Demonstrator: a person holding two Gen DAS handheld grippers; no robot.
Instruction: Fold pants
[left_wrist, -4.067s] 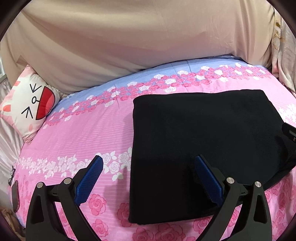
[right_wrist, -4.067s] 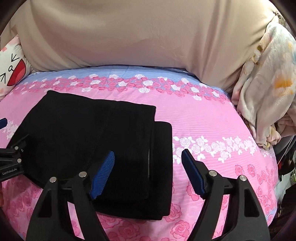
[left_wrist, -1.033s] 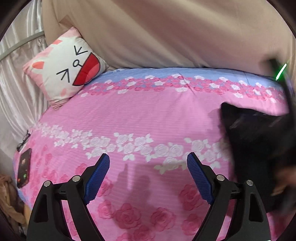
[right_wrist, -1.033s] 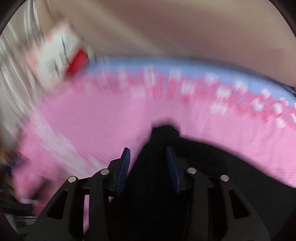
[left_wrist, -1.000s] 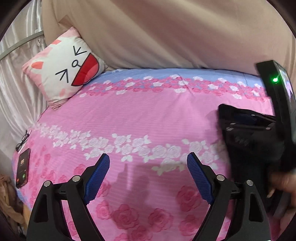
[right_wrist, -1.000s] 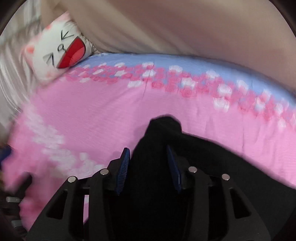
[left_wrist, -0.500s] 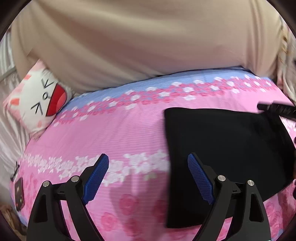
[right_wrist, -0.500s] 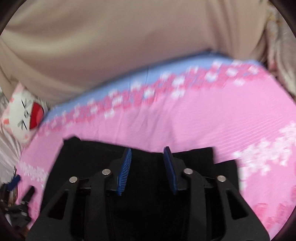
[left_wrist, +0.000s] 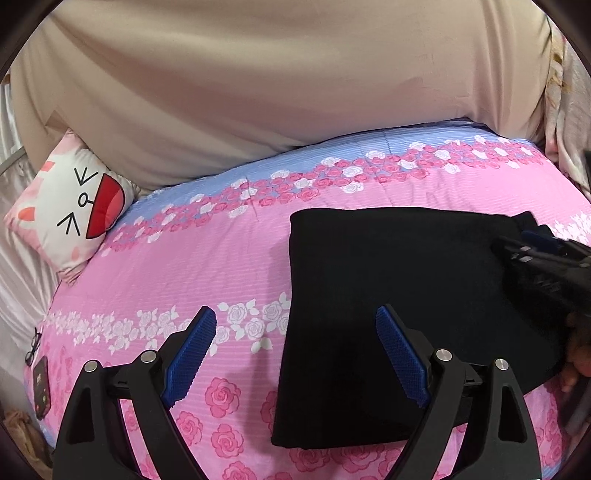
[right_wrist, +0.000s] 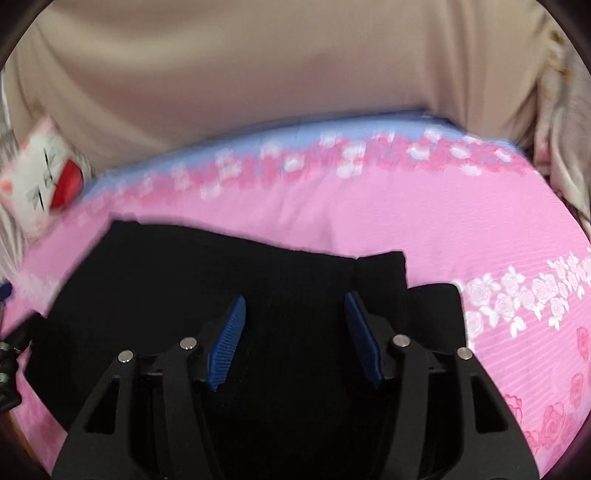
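Observation:
The black pants (left_wrist: 399, 288) lie folded in a flat rectangle on the pink floral bed. My left gripper (left_wrist: 295, 325) is open, hovering over the pants' left edge with nothing between its blue pads. My right gripper (right_wrist: 295, 314) is over the pants (right_wrist: 221, 269), its jaws parted with black cloth under them. It also shows at the right edge of the left wrist view (left_wrist: 535, 254), resting on the pants' right end. A smaller folded layer (right_wrist: 432, 306) sticks out on the right.
A cat-face pillow (left_wrist: 74, 203) lies at the back left. A beige blanket (left_wrist: 277, 81) is heaped along the back. A phone (left_wrist: 40, 384) and glasses (left_wrist: 33, 343) lie at the bed's left edge. Light fabric (right_wrist: 561, 129) hangs on the right.
The right gripper's jaws have spread wider, letting go of the pants now laid flat on the bed. The left gripper has shifted slightly toward the pants, still open.

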